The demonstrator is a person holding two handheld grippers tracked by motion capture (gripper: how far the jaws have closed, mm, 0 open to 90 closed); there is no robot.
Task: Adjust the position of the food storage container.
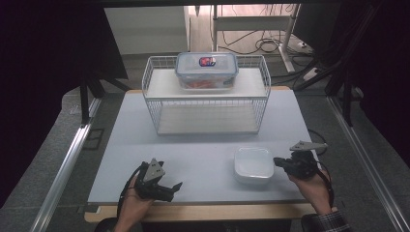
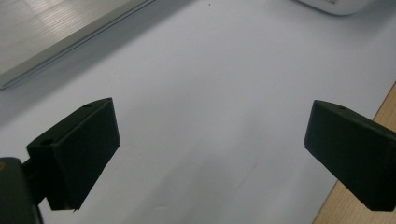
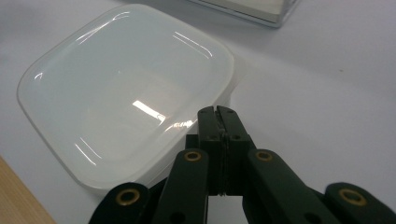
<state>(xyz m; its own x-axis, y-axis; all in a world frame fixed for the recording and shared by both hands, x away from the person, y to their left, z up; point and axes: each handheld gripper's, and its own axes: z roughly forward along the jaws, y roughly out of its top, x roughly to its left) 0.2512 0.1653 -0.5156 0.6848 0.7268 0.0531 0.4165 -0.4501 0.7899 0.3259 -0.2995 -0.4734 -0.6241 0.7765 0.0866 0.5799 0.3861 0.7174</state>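
A white square dish [image 1: 253, 164] sits empty on the pale table top [image 1: 203, 145], at the front right. My right gripper [image 1: 278, 162] is just to the right of it, pointing left at its rim. In the right gripper view the jaws [image 3: 218, 112] are pressed together with nothing between them, their tips over the near edge of the dish [image 3: 121, 93]. My left gripper [image 1: 173, 191] rests low near the table's front left edge. Its jaws [image 2: 210, 135] stand wide apart over bare table, and a corner of the dish [image 2: 336, 5] shows far ahead.
A white wire rack [image 1: 154, 111] stands at the middle back of the table. On its upper shelf is a clear lidded container [image 1: 207, 70] with red contents. The table's wooden front edge [image 1: 193, 211] runs close under both hands. Metal rails flank the table.
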